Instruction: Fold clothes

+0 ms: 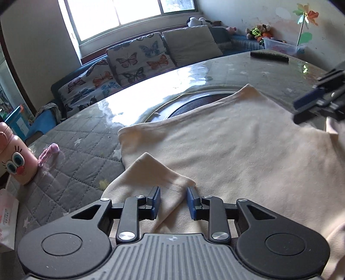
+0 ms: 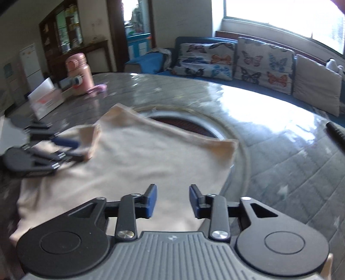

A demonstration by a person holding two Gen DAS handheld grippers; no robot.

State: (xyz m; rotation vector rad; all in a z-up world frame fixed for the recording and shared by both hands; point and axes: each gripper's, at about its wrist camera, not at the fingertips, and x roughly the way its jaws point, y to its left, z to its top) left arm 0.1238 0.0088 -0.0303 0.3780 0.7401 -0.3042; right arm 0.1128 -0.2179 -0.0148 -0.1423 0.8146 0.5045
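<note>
At the bottom of the left wrist view, the left gripper [image 1: 173, 201] has its blue-padded jaws spread apart, with a folded-over sleeve [image 1: 148, 178] of the cream shirt [image 1: 226, 146] lying between and just ahead of them; the pads do not pinch the cloth. The sleeve's point reaches toward the middle left of the frame, resting on the body of the shirt, which spreads from lower centre up to the middle right. At the right edge of that frame the right gripper [image 1: 310, 103] comes in over the shirt's far side, blurred.

At the bottom of the right wrist view, the right gripper [image 2: 172, 201] also stands with jaws spread and nothing between them; the cream shirt [image 2: 140, 159] lies directly below and ahead, filling the centre. At the middle left the left gripper [image 2: 64, 146] sits blurred beside the folded sleeve; from here I cannot tell how its jaws stand.

The shirt lies on a round table [image 1: 86, 137] covered in grey quilted cloth under a glossy sheet, and its far edge overlaps a dark turntable [image 1: 198, 101] at the table's centre. At the far left of the left wrist view stands a pink bottle [image 1: 13, 155], with a pink hair tie [image 1: 48, 153] beside it. A dark remote [image 1: 269, 56] lies at the upper right. Beyond the table, butterfly-print cushions [image 1: 138, 58] line a sofa under the window [image 1: 129, 15].
</note>
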